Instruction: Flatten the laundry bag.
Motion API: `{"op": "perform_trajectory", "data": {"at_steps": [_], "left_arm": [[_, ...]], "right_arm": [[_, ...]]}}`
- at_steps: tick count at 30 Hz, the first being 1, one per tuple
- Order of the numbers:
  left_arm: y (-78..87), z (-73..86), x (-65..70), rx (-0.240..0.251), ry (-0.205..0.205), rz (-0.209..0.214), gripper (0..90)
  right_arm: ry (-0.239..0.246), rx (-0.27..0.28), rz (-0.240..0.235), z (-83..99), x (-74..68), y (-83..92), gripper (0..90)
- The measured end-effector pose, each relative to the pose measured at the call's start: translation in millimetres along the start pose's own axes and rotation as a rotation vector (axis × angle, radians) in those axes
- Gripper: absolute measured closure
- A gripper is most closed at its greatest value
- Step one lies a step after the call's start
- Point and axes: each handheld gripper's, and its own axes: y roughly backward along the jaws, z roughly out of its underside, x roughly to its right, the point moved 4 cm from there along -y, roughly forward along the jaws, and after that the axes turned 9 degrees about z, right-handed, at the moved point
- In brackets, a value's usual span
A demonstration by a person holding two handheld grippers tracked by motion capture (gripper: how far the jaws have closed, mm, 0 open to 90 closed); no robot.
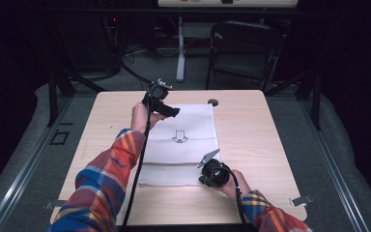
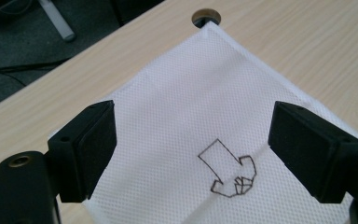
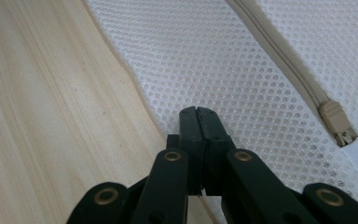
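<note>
A white mesh bag [image 1: 188, 125] lies flat on the wooden table [image 1: 251, 130], with a black arrow drawing [image 1: 179, 137] at its middle. My left gripper [image 1: 173, 112] hovers over the bag's far left part. In the left gripper view it [image 2: 191, 126] stands open, with the bag [image 2: 182, 84] and the arrow [image 2: 228, 172] below the gap and nothing between the pads. My right gripper [image 1: 202, 179] sits at the bag's near right edge. In the right gripper view it [image 3: 198, 112] is shut, pinching the edge of the mesh [image 3: 214, 56]. A beige zipper pull [image 3: 338, 123] lies to the right.
A round cable hole [image 1: 213, 102] sits in the table just beyond the bag's far right corner. A black folding chair [image 1: 244, 48] and a white stand leg [image 1: 180, 53] are on the floor behind the table. Bare wood runs along both sides of the bag.
</note>
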Motion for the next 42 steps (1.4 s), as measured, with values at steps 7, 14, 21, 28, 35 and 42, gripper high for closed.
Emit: {"op": "perform_trajectory", "data": {"at_steps": [7,14,21,28,35,42], "left_arm": [[-3.3,23.9,8.9,-0.032,-0.003,0.038,14.4],[-5.2,48.8,26.0,-0.055,-0.023,0.087,13.1],[-7.6,68.1,41.2,-0.083,-0.044,0.132,12.5],[-11.2,86.4,55.1,-0.076,-0.052,0.177,10.1],[-16.7,94.9,62.8,-0.111,-0.075,0.19,9.5],[-18.7,98.3,65.1,-0.113,-0.081,0.202,9.5]], "right_arm": [[0.007,-0.005,-0.027,-4.3,2.2,5.3,59.5],[-0.035,0.01,-0.024,-7.0,9.2,16.6,20.2],[-0.082,0.002,-0.02,-1.8,22.7,23.3,13.1],[-0.099,-0.006,0.016,2.5,35.8,31.9,13.0],[-0.117,-0.008,0.058,6.0,44.3,32.0,15.0],[-0.126,-0.006,0.085,8.2,52.7,34.0,16.4]]}}
